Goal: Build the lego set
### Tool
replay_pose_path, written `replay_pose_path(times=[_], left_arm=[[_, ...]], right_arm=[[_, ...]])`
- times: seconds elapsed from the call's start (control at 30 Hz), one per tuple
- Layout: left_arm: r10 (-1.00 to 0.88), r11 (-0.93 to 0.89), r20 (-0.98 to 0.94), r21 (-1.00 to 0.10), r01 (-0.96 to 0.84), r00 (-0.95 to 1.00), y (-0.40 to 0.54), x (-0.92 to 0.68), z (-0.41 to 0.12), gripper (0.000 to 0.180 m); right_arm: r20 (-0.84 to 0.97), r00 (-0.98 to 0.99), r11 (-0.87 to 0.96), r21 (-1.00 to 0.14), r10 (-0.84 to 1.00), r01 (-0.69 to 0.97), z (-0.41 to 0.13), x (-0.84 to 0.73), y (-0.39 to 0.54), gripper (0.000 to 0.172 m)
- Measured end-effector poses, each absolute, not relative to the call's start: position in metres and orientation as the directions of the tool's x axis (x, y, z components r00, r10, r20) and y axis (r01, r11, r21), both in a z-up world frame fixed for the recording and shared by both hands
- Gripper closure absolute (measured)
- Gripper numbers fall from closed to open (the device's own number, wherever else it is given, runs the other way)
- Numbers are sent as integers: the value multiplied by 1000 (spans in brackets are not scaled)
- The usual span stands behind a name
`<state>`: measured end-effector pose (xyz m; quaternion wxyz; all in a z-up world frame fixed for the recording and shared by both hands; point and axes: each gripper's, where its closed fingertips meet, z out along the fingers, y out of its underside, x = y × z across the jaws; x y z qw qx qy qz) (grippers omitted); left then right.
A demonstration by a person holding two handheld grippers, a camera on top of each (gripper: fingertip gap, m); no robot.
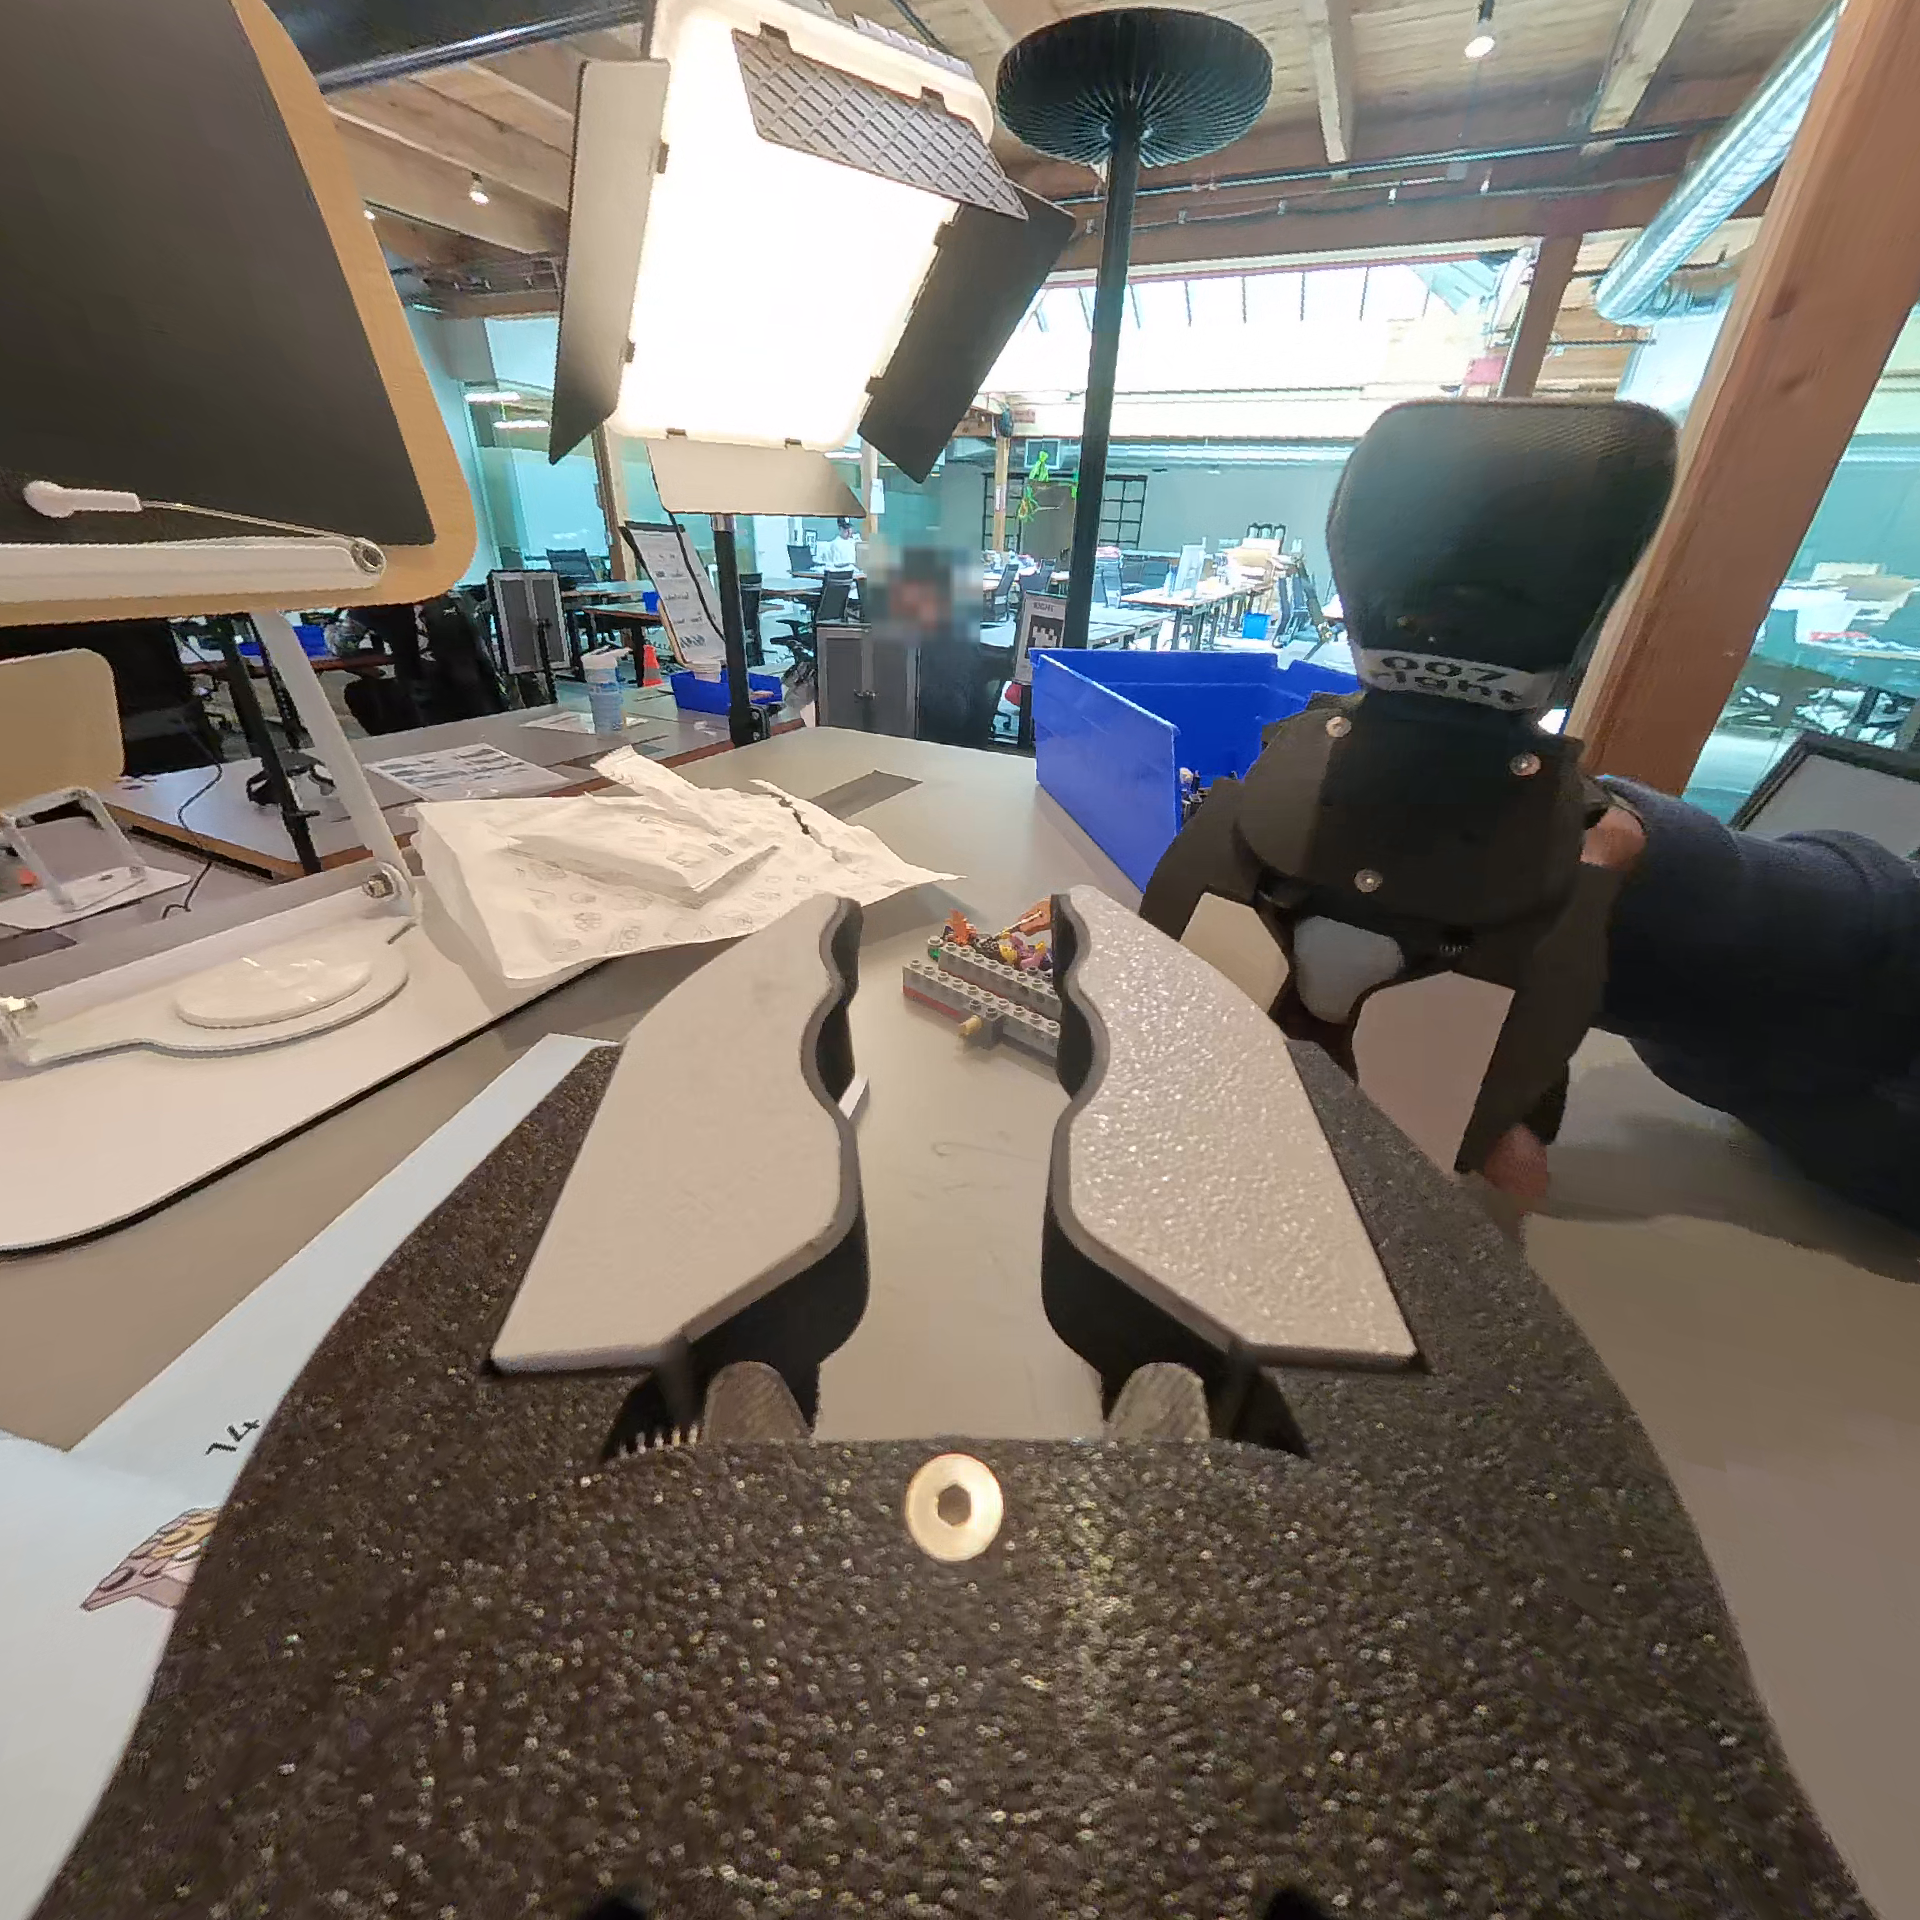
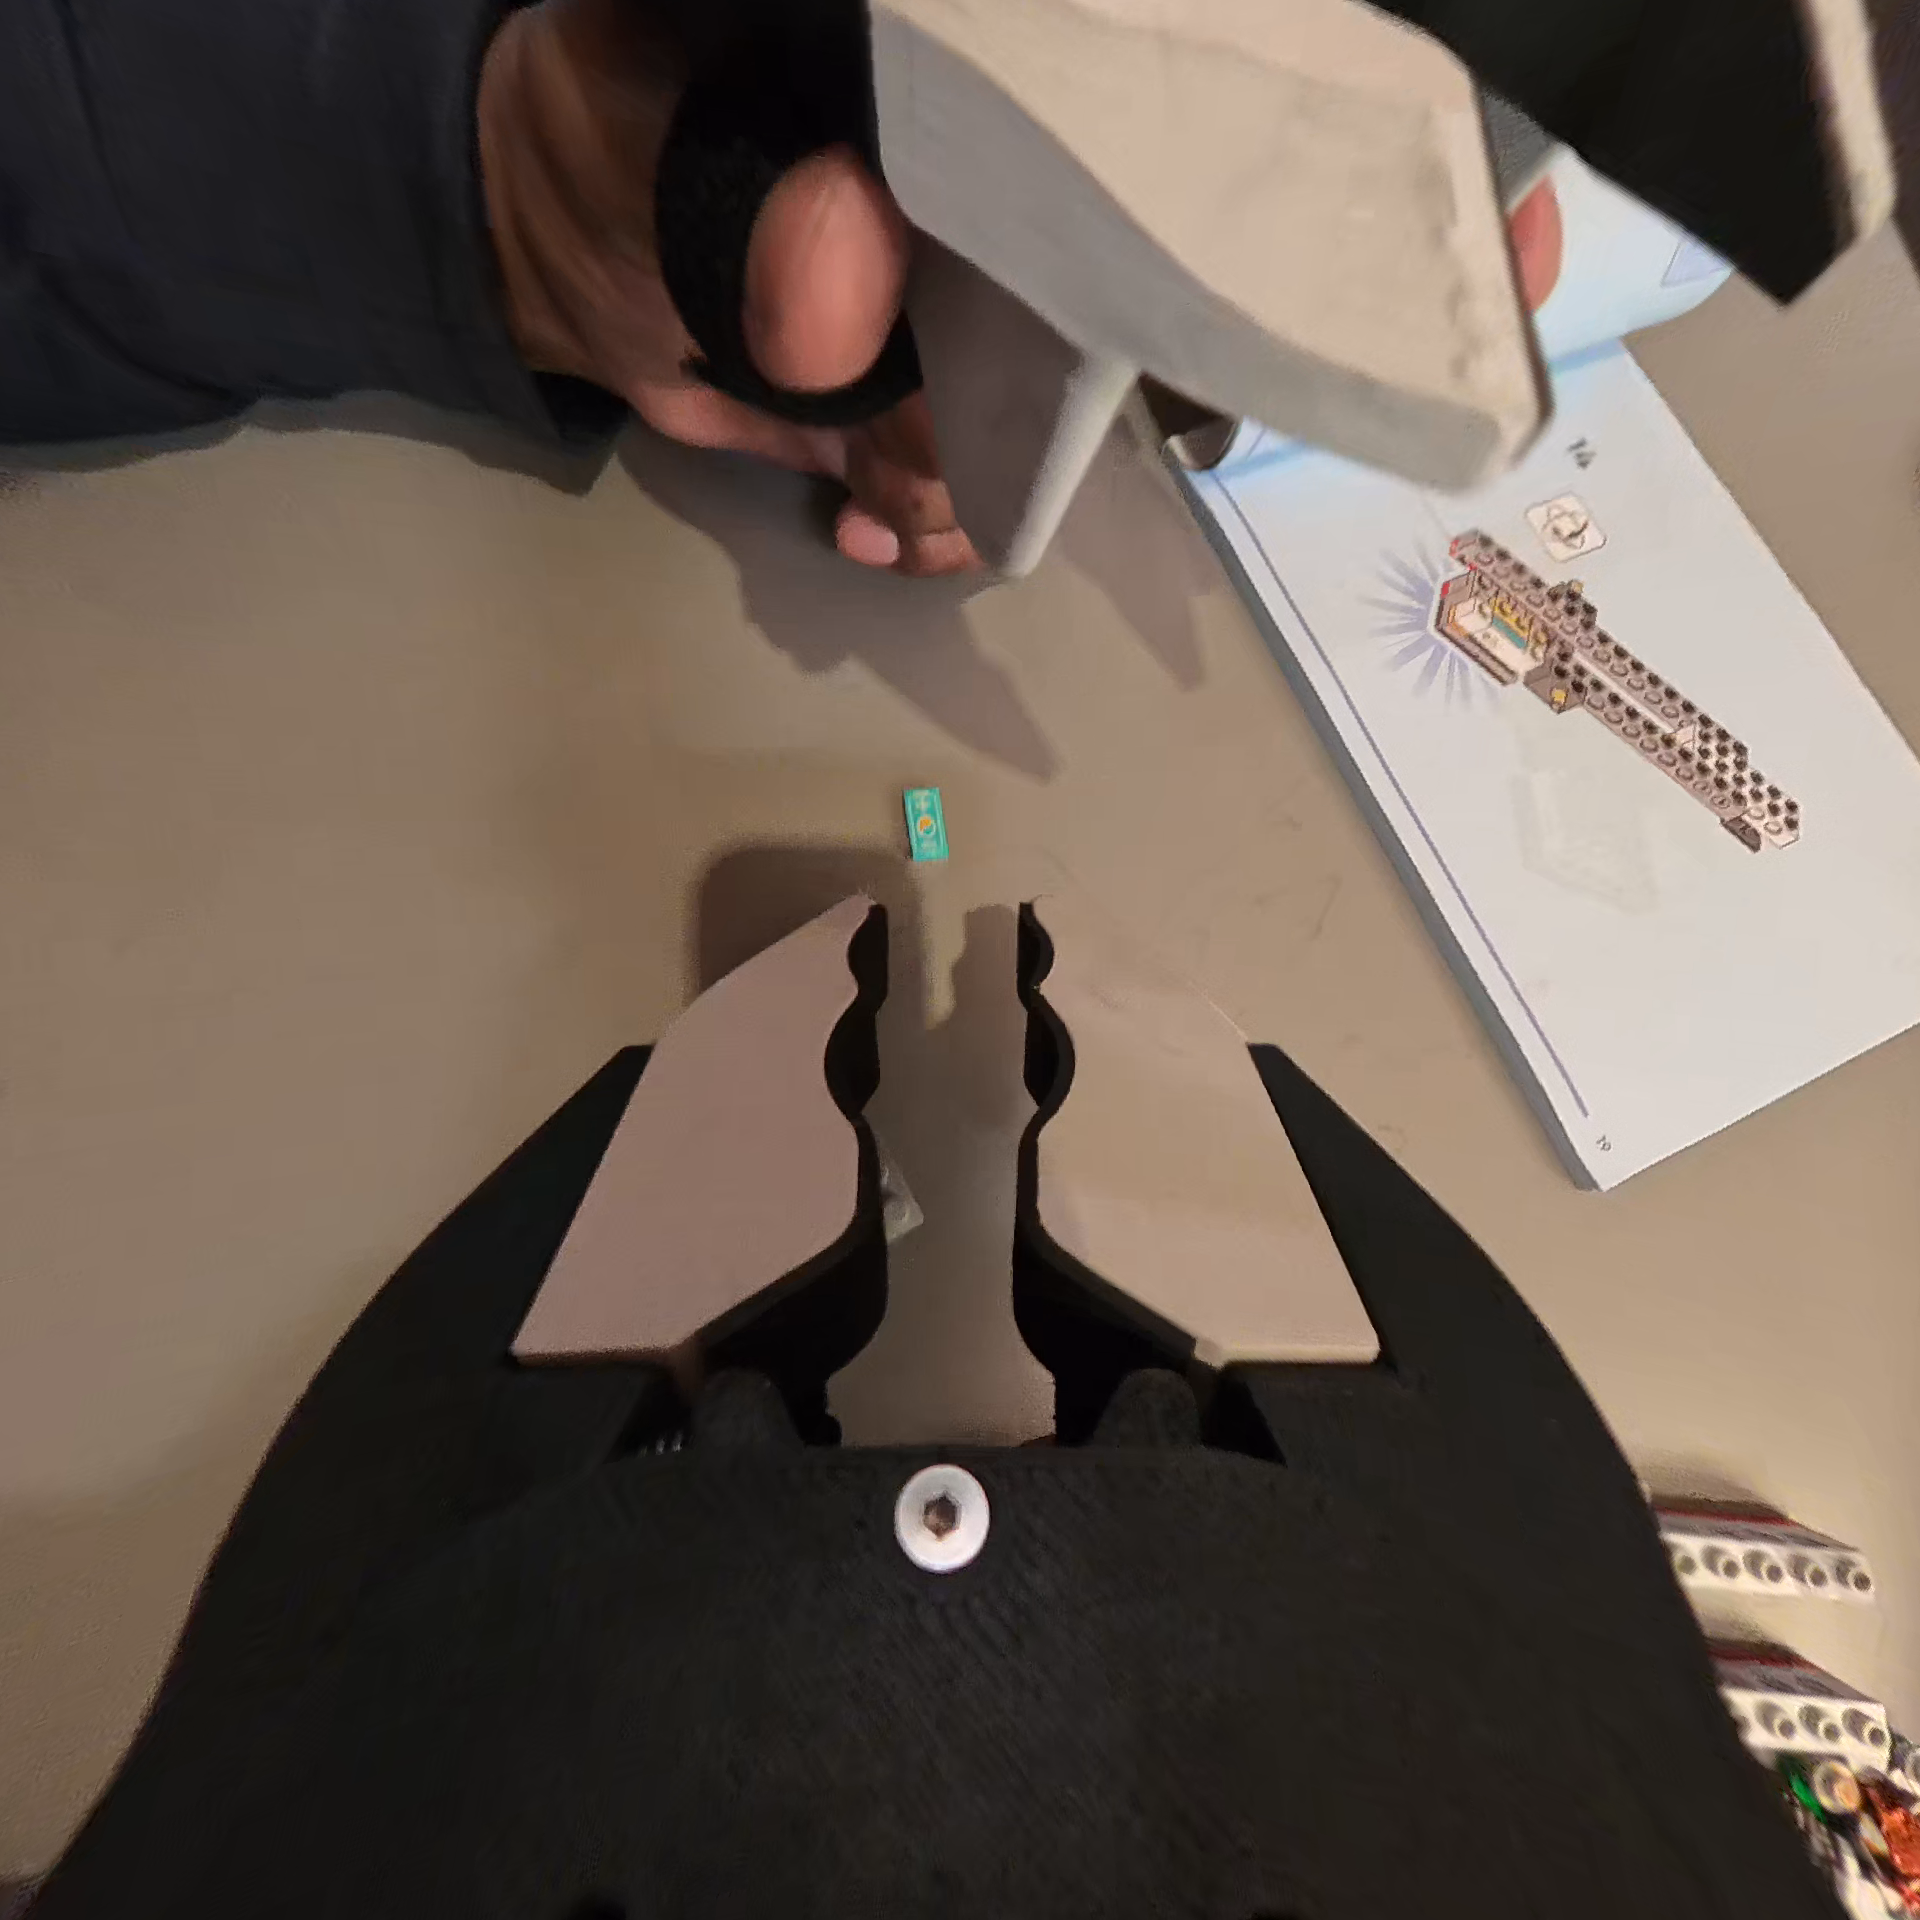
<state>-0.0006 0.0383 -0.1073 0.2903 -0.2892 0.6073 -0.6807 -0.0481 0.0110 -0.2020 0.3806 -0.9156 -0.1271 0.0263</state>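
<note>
Right gripper [image 2: 951,909] points down at the table [image 2: 312,831], jaws apart w/ nothing between them; a small green tile [image 2: 925,824] lies flat just beyond its tips, not touching. Left gripper [image 1: 956,920] is also open and bare, aimed at a grey brick model [image 1: 987,987] further along the table. Instruction booklet [image 2: 1662,831] lies nearby; blue bin [image 1: 1122,727] sits behind.

A small teal tile [image 2: 925,824] on a tan table [image 2: 312,779]; grey studded bricks [image 1: 982,982]; blue bin [image 1: 1107,748].
</note>
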Motion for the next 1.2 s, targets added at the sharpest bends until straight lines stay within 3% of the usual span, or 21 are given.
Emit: replay_pose_path(times=[0.2,0.37,0.6,0.97,1.2], left_arm=[[-745,-78,30,-996,43,-666,36,-1,-109,145],[-748,-81,31,-996,45,-663,37,-1,-108,145],[-749,-64,17,-997,47,-662,36,-2,-109,145],[-761,-52,14,-998,40,-649,42,-4,-110,145],[-743,-132,97,-991,4,-662,50,-4,-107,145]], right_arm=[[-58,943,-675,-713,326,189,-197,-53,-21,141],[-35,940,-703,-673,339,229,-203,-51,-37,132],[-38,944,-752,-615,328,236,-222,-47,-39,143],[-88,954,-736,-658,285,159,-220,-43,-30,149],[-103,987,-635,-773,121,-3,-195,-16,-9,149]])
